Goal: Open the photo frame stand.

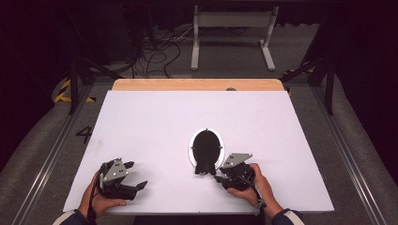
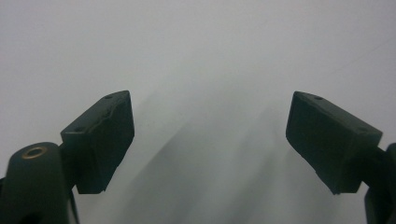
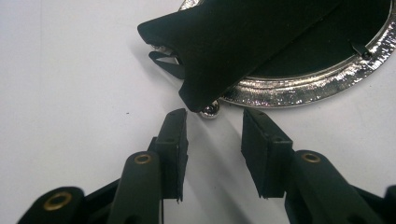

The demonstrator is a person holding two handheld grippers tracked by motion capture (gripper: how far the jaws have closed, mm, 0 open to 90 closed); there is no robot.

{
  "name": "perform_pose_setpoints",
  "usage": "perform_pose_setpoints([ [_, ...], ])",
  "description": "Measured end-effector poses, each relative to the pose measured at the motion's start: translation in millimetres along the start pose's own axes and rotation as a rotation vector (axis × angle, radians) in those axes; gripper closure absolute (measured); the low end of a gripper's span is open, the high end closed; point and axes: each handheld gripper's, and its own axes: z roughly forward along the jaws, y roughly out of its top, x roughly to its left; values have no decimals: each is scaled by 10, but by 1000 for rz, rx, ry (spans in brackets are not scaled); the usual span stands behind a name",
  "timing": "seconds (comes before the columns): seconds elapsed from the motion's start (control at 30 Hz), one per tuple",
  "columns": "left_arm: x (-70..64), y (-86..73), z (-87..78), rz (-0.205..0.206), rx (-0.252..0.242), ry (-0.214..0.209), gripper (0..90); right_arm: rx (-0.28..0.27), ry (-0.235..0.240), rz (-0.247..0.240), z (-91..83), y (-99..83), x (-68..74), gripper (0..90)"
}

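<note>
An oval picture frame (image 1: 206,146) lies face down on the white board (image 1: 155,117), black back up, with a silver rim (image 3: 299,86). Its black easel leg (image 3: 224,46) juts past the near end of the rim, and a small silver ball foot (image 3: 210,109) shows under its tip. My right gripper (image 1: 219,177) (image 3: 215,130) sits just short of that tip, open by a narrow gap with nothing between the jaws. My left gripper (image 1: 136,174) (image 2: 210,135) rests at the near left of the board, wide open over bare white surface.
The white board covers a wooden table whose far edge (image 1: 197,84) shows behind it. On the floor beyond are a white stand (image 1: 232,28) and loose cables (image 1: 155,51). Metal rails (image 1: 51,154) run along both sides of the table.
</note>
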Motion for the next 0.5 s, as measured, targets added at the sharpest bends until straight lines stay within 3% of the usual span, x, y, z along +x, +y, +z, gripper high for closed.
perform_pose_setpoints([
  [0.33, -9, 10, 26, 8, 11, -9, 155, 27, 7, -9, 37, 76, 16, 663],
  [0.5, -14, 17, 35, 9, 9, -13, 155, 3, 52, 44, 37, 56, -32, 672],
])
